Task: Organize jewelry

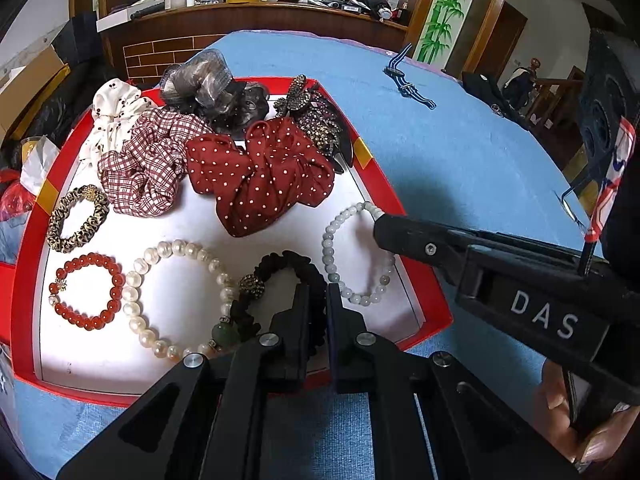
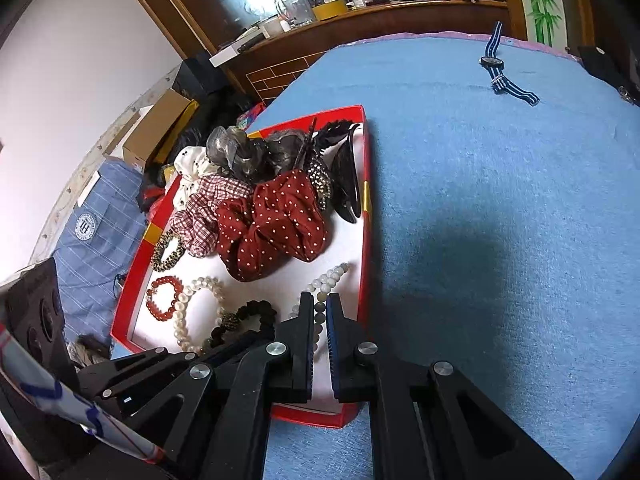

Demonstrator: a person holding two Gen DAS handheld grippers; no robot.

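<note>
Left gripper (image 1: 318, 292) fills the foreground of the left wrist view, jaws drawn together to a narrow slit over the black scrunchie (image 1: 296, 280); whether the pads pinch its fabric cannot be told. Right gripper (image 2: 320, 300) is likewise closed to a slit, its tips hanging over the jade bracelet (image 2: 326, 280) with nothing visibly clamped. Both sit at the near end of the red tray (image 1: 24, 240), which rests on a blue cloth (image 1: 440, 140).

Tray contents: near row, red bead bracelet (image 1: 86, 292), pearl bracelet (image 1: 176, 300), black scrunchie, jade bracelet; leopard band (image 1: 78, 218) at the left wall; far end, piled dotted scrunchie (image 1: 260, 176), plaid scrunchie (image 1: 148, 164), white scrunchie (image 1: 116, 116), grey scrunchie (image 1: 204, 88) and rhinestone clips (image 1: 312, 116).

Handling, as judged: bead bracelets are light, hard and smooth, likely to roll or slip between the pads, so take one across a single strand of beads. Scrunchies are soft and compressible; pinch a fold at the rim. Clips are stiff, with stones that may snag fabric.

View differences: the left wrist view shows the right gripper from the side, its tip touching or just over the jade bracelet, and a hand (image 1: 580, 428) on its handle. The right wrist view shows the striped watch (image 2: 496, 65) well apart on the cloth more fully, plus a blue bag (image 2: 96, 232) beyond the tray
</note>
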